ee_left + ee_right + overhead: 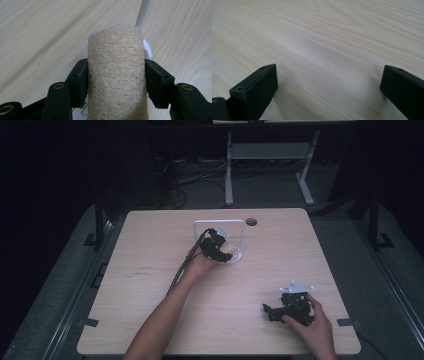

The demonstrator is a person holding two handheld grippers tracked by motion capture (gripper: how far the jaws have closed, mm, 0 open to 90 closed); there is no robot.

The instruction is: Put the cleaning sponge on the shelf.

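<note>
At the left, toward the back middle of the desk [150, 285], left gripper [220, 251] with fingers [79, 82] pinching a tan loofah roll [116, 75] by its sides, just beside a white wire stand [220, 223] with a round base. Soft and springy by the look of it, so likely to squash, twist or slip out under too light or uneven a squeeze; also close enough to the stand to knock or drag it. At the right, near the front edge, right gripper [272, 311] resting low on bare wood, fingers [255, 91] spread wide around nothing. Pale wood-grain top, smooth, with a round cable hole [251, 221] at the back. Beyond, dim room, dark floor, another table's white legs [229, 170].
</note>
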